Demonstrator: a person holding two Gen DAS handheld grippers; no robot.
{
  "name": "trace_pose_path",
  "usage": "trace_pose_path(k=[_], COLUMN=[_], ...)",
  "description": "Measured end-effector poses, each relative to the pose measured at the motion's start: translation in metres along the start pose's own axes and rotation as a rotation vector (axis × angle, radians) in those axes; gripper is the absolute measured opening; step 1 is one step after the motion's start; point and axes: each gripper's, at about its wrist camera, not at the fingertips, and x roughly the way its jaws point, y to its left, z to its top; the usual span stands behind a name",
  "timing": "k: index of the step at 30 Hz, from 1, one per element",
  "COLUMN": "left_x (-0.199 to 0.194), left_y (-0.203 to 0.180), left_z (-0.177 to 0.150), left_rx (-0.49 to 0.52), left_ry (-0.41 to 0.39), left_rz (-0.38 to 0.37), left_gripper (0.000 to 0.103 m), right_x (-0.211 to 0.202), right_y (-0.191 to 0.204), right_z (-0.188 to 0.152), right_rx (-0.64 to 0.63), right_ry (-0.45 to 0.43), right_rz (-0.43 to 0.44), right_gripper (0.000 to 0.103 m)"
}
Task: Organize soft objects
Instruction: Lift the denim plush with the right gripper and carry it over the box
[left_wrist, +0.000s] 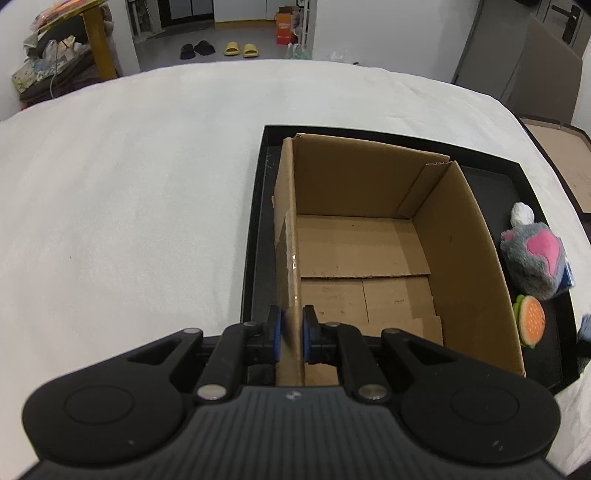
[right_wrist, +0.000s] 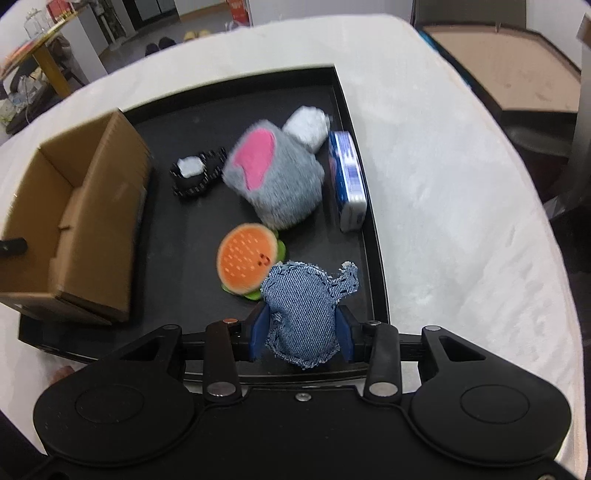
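Observation:
An open, empty cardboard box (left_wrist: 369, 243) stands in a black tray (left_wrist: 258, 221) on a white cloth. My left gripper (left_wrist: 291, 334) is shut on the box's left wall near its front corner. My right gripper (right_wrist: 301, 328) is shut on a small blue denim plush (right_wrist: 303, 306) and holds it above the tray's (right_wrist: 373, 258) front right part. Lying in the tray are a grey plush with a pink patch (right_wrist: 273, 177), an orange burger-shaped plush (right_wrist: 247, 264), a black and white soft piece (right_wrist: 195, 173) and a white soft lump (right_wrist: 306, 125). The box (right_wrist: 74, 221) sits at the left in this view.
A blue and white packet (right_wrist: 347, 181) lies along the tray's right wall. The grey plush (left_wrist: 535, 258) and the burger plush (left_wrist: 530, 321) show right of the box. A brown board (right_wrist: 509, 81) lies beyond the table at the right. Slippers (left_wrist: 240, 50) sit on the far floor.

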Motion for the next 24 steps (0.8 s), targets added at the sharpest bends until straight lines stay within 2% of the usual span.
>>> trace_pose_path(k=[10,24], left_x=[0.006,0.008], left_y=[0.003,0.014], left_z=[0.001,-0.006], left_rx=[0.014,0.026], left_ry=[0.002,0.022], left_rz=[-0.024,-0.076], left_gripper=[0.01,0.011], right_x=[-0.038,-0.05], right_y=[0.023,0.059], right_z=[0.01,0.032], right_rx=[-0.042,-0.084], right_ry=[-0.081,-0.151], right_rz=[0.04,0.057], right_gripper=[0.038,0.038])
